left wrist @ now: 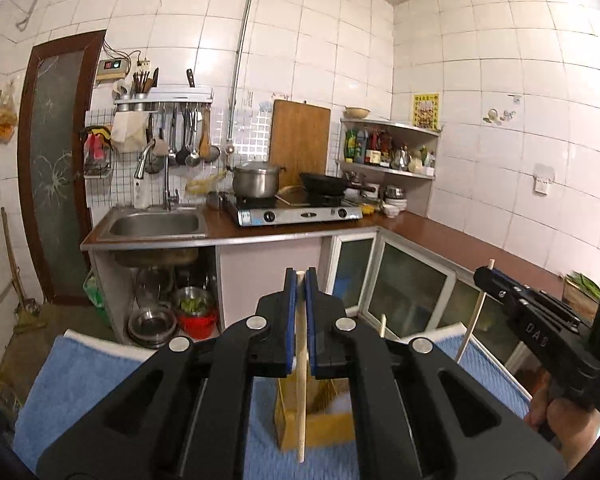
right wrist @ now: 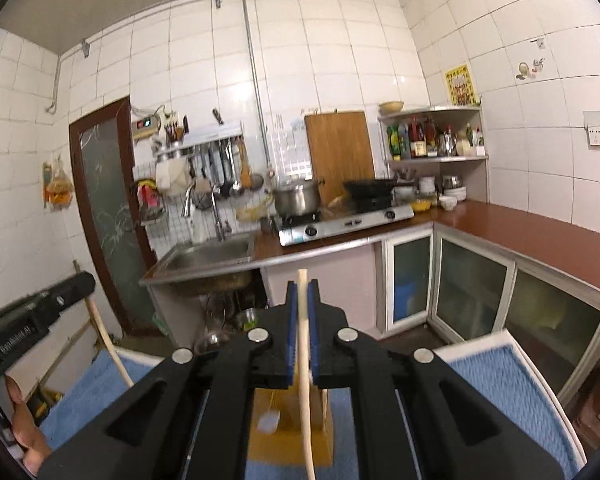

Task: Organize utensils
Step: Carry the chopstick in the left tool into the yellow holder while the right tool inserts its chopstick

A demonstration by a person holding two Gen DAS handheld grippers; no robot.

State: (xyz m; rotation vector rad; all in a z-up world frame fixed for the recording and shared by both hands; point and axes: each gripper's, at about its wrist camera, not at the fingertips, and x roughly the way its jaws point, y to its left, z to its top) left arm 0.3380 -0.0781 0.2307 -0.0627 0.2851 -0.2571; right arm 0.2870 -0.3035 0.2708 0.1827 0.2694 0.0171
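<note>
I hold one pale wooden chopstick (left wrist: 301, 364) clamped between the blue pads (left wrist: 291, 316) of my left gripper (left wrist: 300, 280). Its top end pokes just above the fingertips, and its lower end hangs past the front of a yellow wooden box (left wrist: 320, 428) sitting directly below the gripper. My right gripper (right wrist: 302, 292) is clenched on a second chopstick (right wrist: 305, 360), which runs upright between its blue pads (right wrist: 316, 332); the tip stands a little above the fingertips and the shaft curves down in front of the same box (right wrist: 288, 444). From the left wrist camera, the right gripper (left wrist: 485, 276) appears to the right of mine and slightly ahead, with its stick (left wrist: 473, 320) slanting down toward the cloth.

Inside the box, seen below the right gripper, a small pale tag (right wrist: 269, 420) hangs on a thread, and the tip of another stick (left wrist: 383, 325) rises behind the box on the right. What else the box holds I cannot tell. The box stands on a blue towel (left wrist: 72, 380) spread beneath both grippers.

Far ahead of the grippers a kitchen counter (left wrist: 440, 232) carries a steel sink (left wrist: 156, 225), and a gas stove (left wrist: 296, 214) bearing a lidded steel pot (left wrist: 256, 178) and a dark wok (left wrist: 324, 184).
</note>
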